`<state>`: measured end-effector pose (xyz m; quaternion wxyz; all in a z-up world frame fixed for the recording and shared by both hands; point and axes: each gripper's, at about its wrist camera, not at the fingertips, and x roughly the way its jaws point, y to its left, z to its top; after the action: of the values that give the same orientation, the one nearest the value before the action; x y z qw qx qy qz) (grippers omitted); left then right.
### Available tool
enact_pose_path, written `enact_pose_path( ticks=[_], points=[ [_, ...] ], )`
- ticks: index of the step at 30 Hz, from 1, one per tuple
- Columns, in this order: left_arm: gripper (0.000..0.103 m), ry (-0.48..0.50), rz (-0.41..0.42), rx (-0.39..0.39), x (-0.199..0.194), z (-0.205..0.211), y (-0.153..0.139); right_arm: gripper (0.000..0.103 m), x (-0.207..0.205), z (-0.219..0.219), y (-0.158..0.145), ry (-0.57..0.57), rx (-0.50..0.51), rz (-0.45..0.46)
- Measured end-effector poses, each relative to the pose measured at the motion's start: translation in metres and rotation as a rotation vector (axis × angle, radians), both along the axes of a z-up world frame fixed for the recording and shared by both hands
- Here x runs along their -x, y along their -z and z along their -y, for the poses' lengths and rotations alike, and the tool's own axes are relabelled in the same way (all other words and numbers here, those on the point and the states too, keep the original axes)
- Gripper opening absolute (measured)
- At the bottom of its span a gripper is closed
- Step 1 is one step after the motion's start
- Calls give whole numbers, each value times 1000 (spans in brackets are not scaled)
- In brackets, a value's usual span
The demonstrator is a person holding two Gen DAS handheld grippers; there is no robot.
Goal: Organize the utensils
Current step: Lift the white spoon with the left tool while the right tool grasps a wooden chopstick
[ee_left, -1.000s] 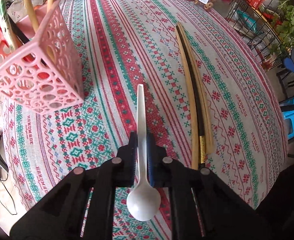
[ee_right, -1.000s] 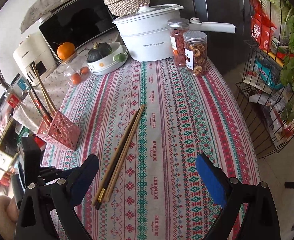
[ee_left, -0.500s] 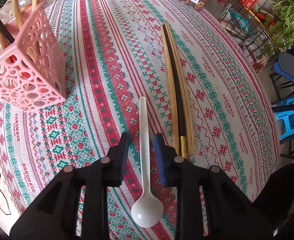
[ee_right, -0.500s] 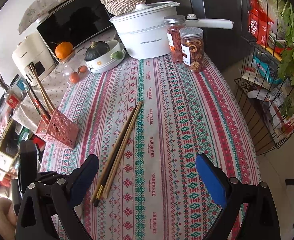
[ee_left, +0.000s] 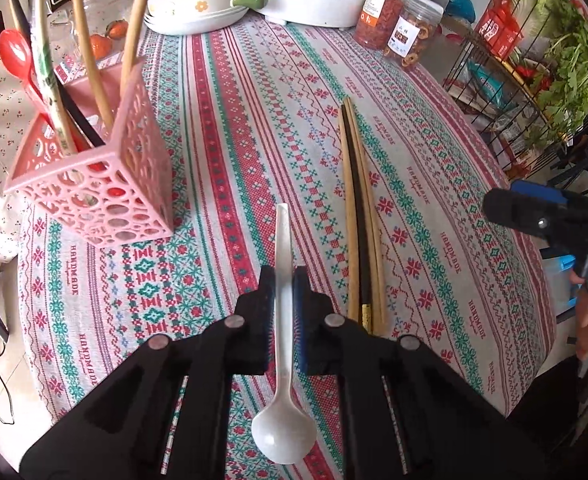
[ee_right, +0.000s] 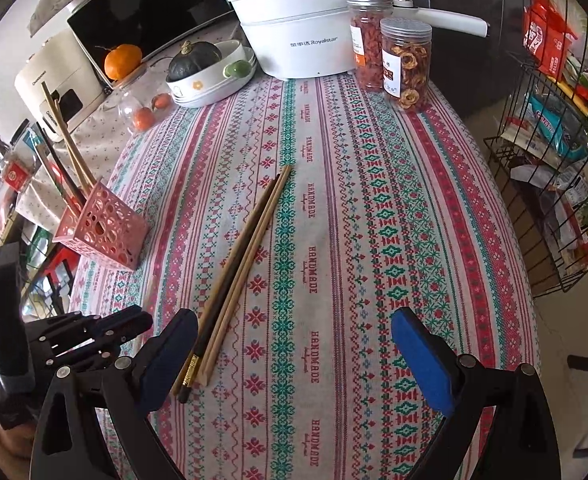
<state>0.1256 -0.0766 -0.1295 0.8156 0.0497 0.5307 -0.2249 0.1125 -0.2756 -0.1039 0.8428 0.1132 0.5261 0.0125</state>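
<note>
Reclamped, left tongs [ee_left: 283,294] hold spoon [ee_left: 282,364] beside chopsticks [ee_left: 360,216].

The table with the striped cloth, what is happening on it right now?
A person is tidying utensils with two hand-held tongs. The left tongs are shut on the handle of a white plastic spoon. The right tongs are open above the near ends of the wooden and black chopsticks, which lie loose on the tablecloth. A pink perforated holder on the left already contains other utensils.
</note>
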Motion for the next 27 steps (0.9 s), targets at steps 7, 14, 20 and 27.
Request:
enact_pose_path(
  ticks=[7,14,20,27],
  points=[
    [11,-26,91,69,7,-22,-33,98,-34,-8,6,-110,-16,34],
    [11,-37,114,92,9,-45,-42,68,-74,2,34,-78,-87,-3],
    [11,-38,102,106,11,-57,-42,24,-99,0,61,-16,-126,-73],
    [11,-32,96,115,13,-62,-45,18,-110,-14,66,-16,-103,-64]
  ],
)
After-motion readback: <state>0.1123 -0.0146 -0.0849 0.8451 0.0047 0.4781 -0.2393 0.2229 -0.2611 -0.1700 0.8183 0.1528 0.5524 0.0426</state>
